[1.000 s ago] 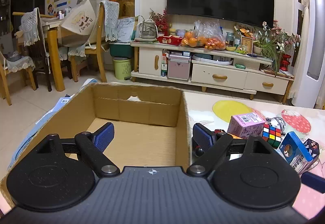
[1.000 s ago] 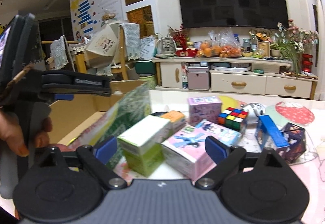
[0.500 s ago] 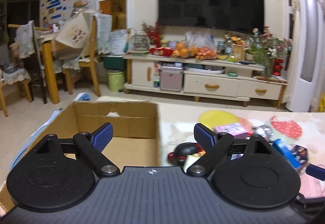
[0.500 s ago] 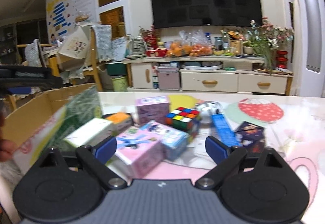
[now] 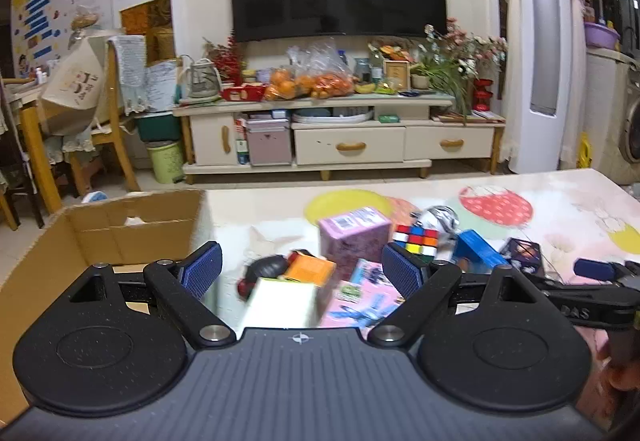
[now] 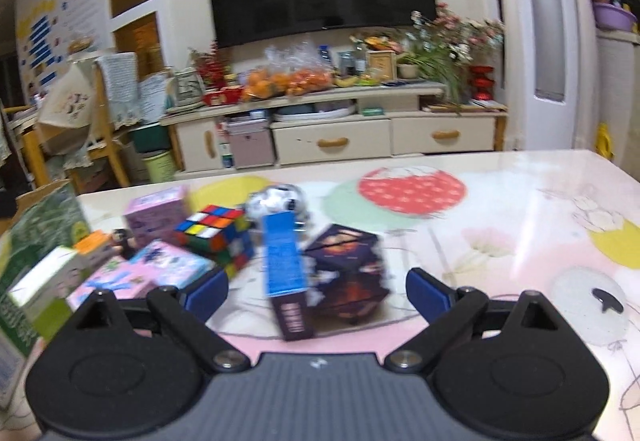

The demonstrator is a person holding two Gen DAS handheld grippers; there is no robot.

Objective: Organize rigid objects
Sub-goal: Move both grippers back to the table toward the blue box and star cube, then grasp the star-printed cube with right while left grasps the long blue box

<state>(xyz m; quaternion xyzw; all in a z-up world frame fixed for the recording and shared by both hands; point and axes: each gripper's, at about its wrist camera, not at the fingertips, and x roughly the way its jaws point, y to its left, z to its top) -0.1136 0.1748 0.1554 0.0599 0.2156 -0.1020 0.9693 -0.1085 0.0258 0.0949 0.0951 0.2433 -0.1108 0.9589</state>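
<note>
Only the left wrist view shows the cardboard box (image 5: pixel 132 229); the left gripper (image 5: pixel 301 271) gapes wide, holding nothing. The right gripper (image 6: pixel 317 291) also stands wide and empty, its view alone showing the blue box (image 6: pixel 282 257) and dark cube (image 6: pixel 350 273) up close.

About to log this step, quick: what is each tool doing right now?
Left tool: open, holding nothing.
Right tool: open, holding nothing.

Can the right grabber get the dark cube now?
Probably yes. The right gripper is open, and the dark cube sits just ahead between its fingers. The blue box beside it crowds that gap.
</note>
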